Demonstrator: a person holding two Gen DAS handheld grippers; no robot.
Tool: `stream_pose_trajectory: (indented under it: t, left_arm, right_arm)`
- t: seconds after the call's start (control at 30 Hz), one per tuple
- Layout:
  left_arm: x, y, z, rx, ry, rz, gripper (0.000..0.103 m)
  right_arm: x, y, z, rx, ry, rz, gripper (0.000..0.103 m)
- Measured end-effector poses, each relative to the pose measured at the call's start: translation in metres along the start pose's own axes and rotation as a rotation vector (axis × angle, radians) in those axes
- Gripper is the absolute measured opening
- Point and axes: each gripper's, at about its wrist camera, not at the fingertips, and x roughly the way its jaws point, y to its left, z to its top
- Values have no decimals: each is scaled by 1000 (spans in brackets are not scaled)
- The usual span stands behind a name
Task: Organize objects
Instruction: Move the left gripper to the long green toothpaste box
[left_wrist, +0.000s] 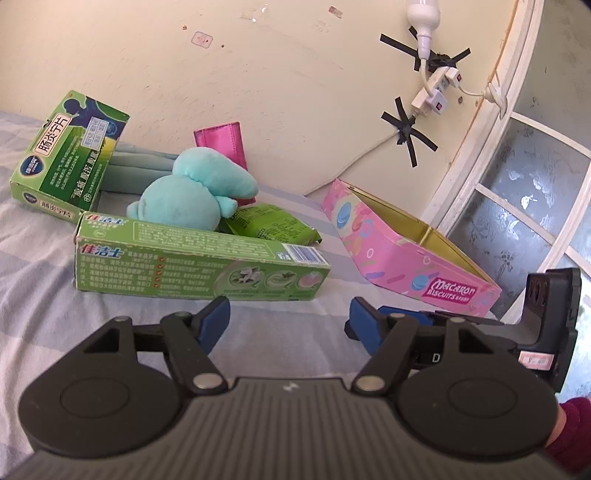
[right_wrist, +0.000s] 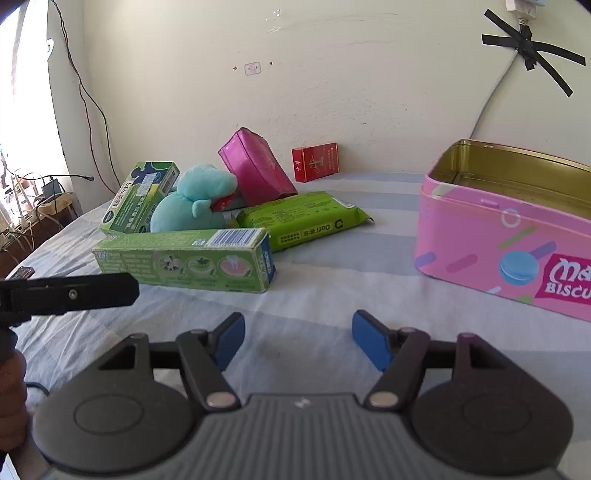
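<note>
Bed with a pale blue-and-white checked sheet, cream wall behind.

Far left: green medicine box, propped at a tilt. Just right of it a turquoise plush toy sits among the pile, touching the long green toothpaste box that lies flat in front. Behind the plush, a shiny magenta pouch leans toward the wall. A green wipes packet lies flat right of the plush, its near end tucked behind the toothpaste box. A small red box stands by the wall, apart from the pile.

Right side: pink biscuit tin, lid off, gold inside, well apart from the pile.

Left gripper: jaws apart, nothing between the blue pads; the toothpaste box lies just ahead of its left finger, not touching. The tin lies ahead to its right.

Right gripper: jaws apart, holding nothing, bare sheet between the pads. The toothpaste box lies ahead and left of it, the tin ahead and right, both clear of the fingers.
</note>
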Motion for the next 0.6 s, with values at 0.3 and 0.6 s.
stream_pose_trajectory:
  t: [0.3, 0.6]
  left_arm:
    - [-6, 1, 1, -1, -28, 3, 73]
    - [-26, 7, 4, 11, -87, 55, 79]
  right_arm:
    - [1, 1, -1, -7, 1, -3, 68]
    - [3, 4, -1, -33, 7, -5, 72]
